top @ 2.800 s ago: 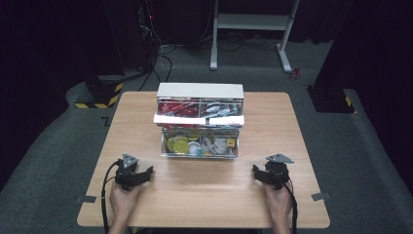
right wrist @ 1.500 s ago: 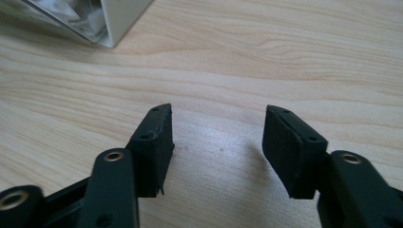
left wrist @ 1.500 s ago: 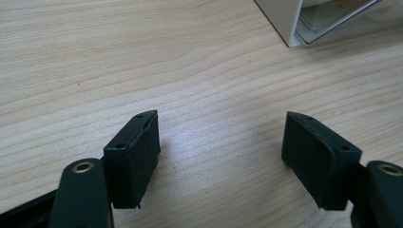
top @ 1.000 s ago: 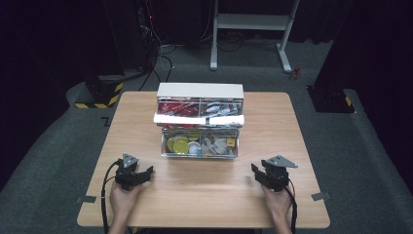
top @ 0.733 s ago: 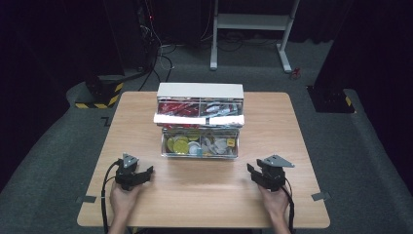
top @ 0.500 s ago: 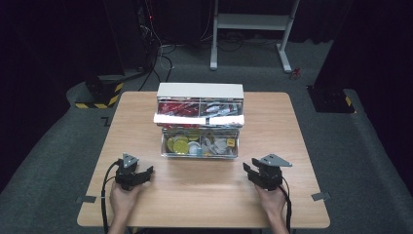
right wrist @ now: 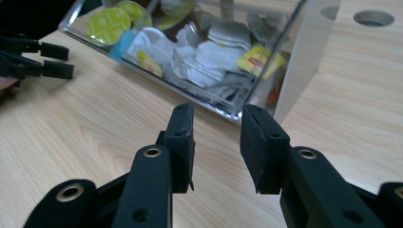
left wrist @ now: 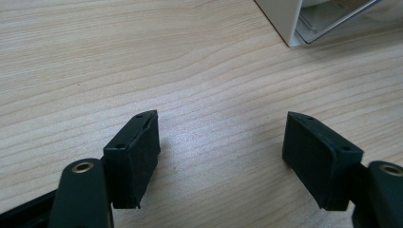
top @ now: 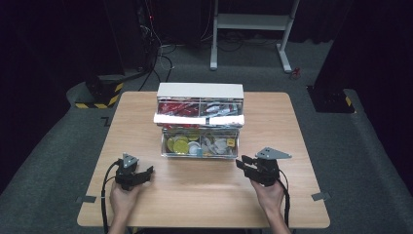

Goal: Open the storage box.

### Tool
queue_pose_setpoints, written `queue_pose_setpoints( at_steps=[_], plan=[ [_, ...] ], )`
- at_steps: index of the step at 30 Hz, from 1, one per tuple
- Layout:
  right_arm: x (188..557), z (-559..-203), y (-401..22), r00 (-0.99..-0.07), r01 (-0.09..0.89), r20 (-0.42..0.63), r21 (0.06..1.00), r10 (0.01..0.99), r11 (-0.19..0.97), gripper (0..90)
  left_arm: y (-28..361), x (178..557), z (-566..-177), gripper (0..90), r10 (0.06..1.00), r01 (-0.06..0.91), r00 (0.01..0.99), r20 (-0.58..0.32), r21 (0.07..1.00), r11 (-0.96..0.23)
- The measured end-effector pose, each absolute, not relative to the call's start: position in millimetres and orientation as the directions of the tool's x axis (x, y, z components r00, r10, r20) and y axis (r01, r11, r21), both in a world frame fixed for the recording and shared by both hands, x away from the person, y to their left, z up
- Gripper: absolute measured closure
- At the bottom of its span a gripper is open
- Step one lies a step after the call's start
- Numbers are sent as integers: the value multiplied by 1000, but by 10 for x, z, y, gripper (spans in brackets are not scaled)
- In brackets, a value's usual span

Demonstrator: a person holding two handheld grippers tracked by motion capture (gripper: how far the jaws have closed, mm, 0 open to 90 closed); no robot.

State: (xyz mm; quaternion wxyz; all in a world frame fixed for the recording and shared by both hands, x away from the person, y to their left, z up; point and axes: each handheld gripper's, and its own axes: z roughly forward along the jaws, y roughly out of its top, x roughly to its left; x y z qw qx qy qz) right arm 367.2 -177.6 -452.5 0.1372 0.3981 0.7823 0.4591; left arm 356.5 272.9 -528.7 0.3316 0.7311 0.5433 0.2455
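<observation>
Right gripper sits at lower right of the high view, lifted just off the light wooden table, its tips aimed at the near right corner of the clear plastic drawer in the frame's centre. Its jaws have just been closing. In the right gripper view the pads stand narrowed with a gap left between them and nothing in it.

Judgement: the narrowing sizes the jaws for the drawer's thin front edge or for one flat sachet, not for anything wide.

Drawer: bottom tier of a white-topped two-level organiser, pulled out towards the person so its contents lie open from above. The upper tier holds red packets.

In the right gripper view the drawer crosses the upper half of the frame. Round yellow-green lids lie at upper left, grey-white sachets at centre and a yellow sachet to their right.

Left gripper is at lower left of the high view, well apart from the drawer. In its own view the jaws are spread wide over bare wood, empty, with the organiser's white corner at upper right. Judgement: it is parked ready to brace the organiser.
</observation>
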Motion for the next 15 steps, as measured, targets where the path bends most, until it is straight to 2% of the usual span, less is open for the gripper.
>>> queue_pose_setpoints(
  at_steps=[5,15],
  plan=[
    [3677,-4441,-1747,-656,473,137,841,742,263,641,2729,3565,-5287,287,957,632,289,-3,752,-189],
    [3736,-4305,-1643,-677,458,134,846,723,272,540,2729,3565,-5287,287,957,632,291,-2,751,-190]
  ],
)
